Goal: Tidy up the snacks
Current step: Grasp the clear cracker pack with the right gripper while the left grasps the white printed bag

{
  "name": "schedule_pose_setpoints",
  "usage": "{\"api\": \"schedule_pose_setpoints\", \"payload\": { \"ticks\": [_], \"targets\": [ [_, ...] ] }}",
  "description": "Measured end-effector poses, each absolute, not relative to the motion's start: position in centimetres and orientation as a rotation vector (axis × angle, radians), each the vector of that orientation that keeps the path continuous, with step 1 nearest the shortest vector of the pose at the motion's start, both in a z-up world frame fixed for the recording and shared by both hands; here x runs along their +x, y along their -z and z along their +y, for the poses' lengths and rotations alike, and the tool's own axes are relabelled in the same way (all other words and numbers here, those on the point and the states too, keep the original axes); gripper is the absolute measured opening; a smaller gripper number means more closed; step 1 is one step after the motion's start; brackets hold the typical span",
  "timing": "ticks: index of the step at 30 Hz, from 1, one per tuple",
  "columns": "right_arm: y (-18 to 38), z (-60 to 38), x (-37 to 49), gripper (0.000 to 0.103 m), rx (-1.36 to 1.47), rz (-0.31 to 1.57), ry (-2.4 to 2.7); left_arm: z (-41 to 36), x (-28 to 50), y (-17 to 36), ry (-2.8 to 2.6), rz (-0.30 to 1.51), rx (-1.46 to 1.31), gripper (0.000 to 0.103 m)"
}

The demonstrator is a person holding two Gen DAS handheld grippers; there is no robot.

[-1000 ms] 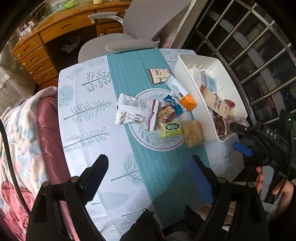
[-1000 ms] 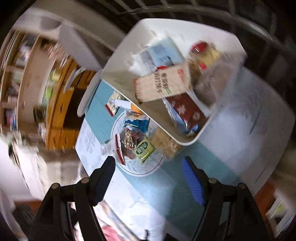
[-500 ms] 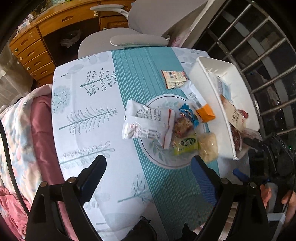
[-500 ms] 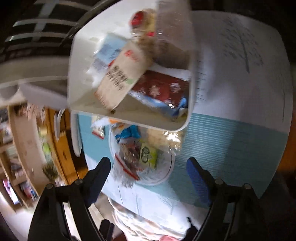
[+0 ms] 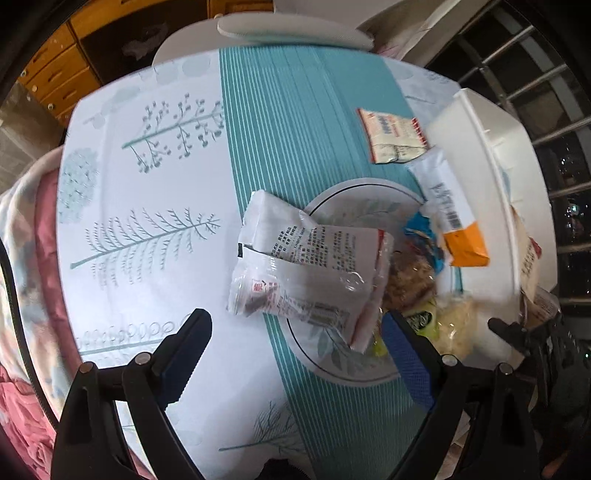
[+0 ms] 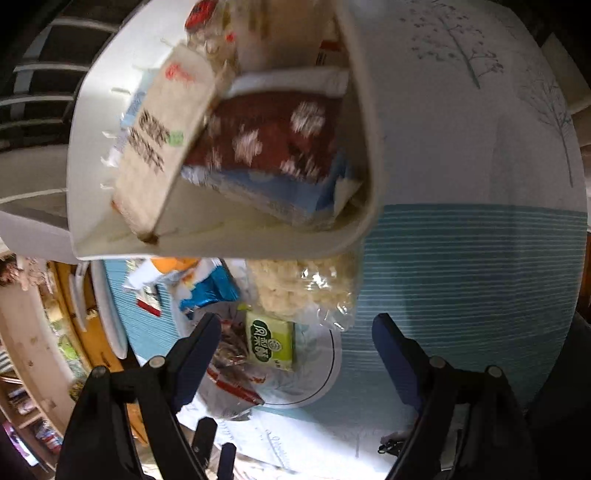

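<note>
Loose snack packets lie on and around a round plate [image 5: 354, 371]: two white packets [image 5: 306, 273], an orange-ended packet [image 5: 452, 218], a green packet [image 6: 269, 341], a clear rice-cracker bag [image 6: 303, 286] and a red-edged packet [image 5: 393, 134] further back. A white bin [image 5: 476, 122] at the right holds several packets, among them a dark red one [image 6: 273, 136] and a beige one [image 6: 159, 147]. My left gripper [image 5: 295, 350] is open and empty above the near rim of the plate. My right gripper [image 6: 295, 354] is open and empty just above the green packet.
The table wears a white and teal tree-print cloth [image 5: 147, 184]. A grey office chair [image 5: 295, 29] and wooden drawers [image 5: 59, 74] stand behind it. A pink blanket [image 5: 22, 332] lies at the left edge. Window bars [image 5: 535, 55] are at the right.
Both grippers have come closer to the plate of snacks. The right gripper has swung from over the bin down toward the green packet and rice-cracker bag. Both stay open.
</note>
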State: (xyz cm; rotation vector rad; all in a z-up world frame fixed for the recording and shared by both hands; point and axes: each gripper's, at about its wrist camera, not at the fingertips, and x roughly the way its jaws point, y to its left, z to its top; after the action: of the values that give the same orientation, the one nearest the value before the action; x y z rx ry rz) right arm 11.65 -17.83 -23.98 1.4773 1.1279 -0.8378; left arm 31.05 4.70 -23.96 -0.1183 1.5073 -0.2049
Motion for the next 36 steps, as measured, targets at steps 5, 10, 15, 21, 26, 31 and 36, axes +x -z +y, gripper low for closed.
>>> {"api": "schedule_pose_setpoints", "payload": {
  "ticks": [5, 10, 15, 21, 26, 31, 36],
  "targets": [
    [24.9, -17.4, 13.1, 0.085, 1.412, 1.164, 0.907, 4.3, 31.9, 25.9, 0.196, 1.548, -0.106, 0.092],
    [25.5, -17.6, 14.2, 0.085, 1.359, 1.17, 0.959, 4.2, 32.8, 27.0, 0.193, 1.572, -0.123, 0.092],
    [26.5, -17.6, 15.9, 0.084, 1.297, 1.206, 0.994, 3.7, 33.1, 27.4, 0.199, 1.578, -0.119, 0.094],
    [27.6, -18.1, 17.0, 0.079, 1.252, 1.267, 1.023, 3.2, 34.1, 28.1, 0.202, 1.591, -0.129, 0.096],
    [28.2, -18.0, 18.9, 0.079, 1.17, 1.325, 1.029, 2.7, 35.5, 28.9, 0.214, 1.6, -0.119, 0.096],
    [29.0, -18.1, 20.0, 0.078, 1.121, 1.357, 1.012, 1.6, 36.2, 29.8, 0.235, 1.611, -0.118, 0.09],
    [29.1, -17.4, 22.0, 0.072, 1.031, 1.387, 0.98, 0.9, 35.9, 29.9, 0.265, 1.592, -0.106, 0.075]
  ]
}}
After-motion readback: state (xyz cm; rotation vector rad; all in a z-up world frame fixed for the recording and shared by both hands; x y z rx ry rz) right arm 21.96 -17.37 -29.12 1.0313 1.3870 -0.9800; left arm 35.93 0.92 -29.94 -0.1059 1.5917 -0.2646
